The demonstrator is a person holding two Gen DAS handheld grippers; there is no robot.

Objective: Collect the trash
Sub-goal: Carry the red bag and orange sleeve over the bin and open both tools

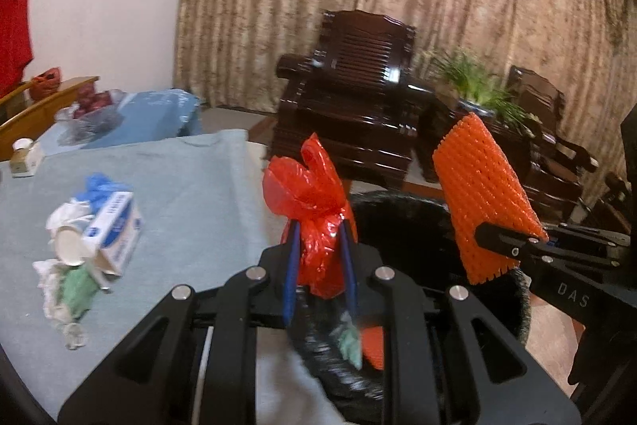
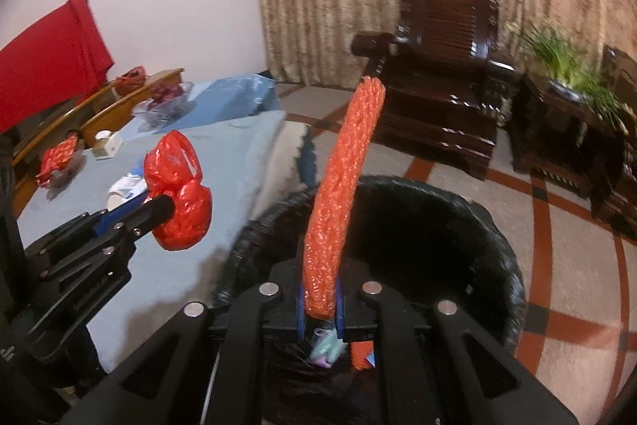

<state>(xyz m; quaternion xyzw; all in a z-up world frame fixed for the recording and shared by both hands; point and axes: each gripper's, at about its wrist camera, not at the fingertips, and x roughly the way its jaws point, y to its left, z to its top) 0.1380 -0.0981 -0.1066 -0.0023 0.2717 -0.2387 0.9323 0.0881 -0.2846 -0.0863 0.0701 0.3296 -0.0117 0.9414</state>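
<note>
My left gripper (image 1: 318,237) is shut on a crumpled red plastic bag (image 1: 314,194) and holds it at the table's right edge, beside the black-lined trash bin (image 1: 402,226). It also shows in the right wrist view (image 2: 179,198). My right gripper (image 2: 320,293) is shut on an orange foam net sleeve (image 2: 342,178), held upright over the bin (image 2: 458,226). The sleeve also shows in the left wrist view (image 1: 485,198). Orange and green scraps lie inside the bin (image 1: 358,345). A pile of trash remains on the table: a blue-white box (image 1: 115,230), paper cup (image 1: 69,245), tissues and green wrapper.
The table has a light blue cloth (image 1: 191,186). A fruit bowl (image 1: 91,110) and small box (image 1: 24,158) stand at its far end. Dark wooden armchairs (image 1: 358,98) and a potted plant (image 1: 477,82) stand behind the bin before a curtain.
</note>
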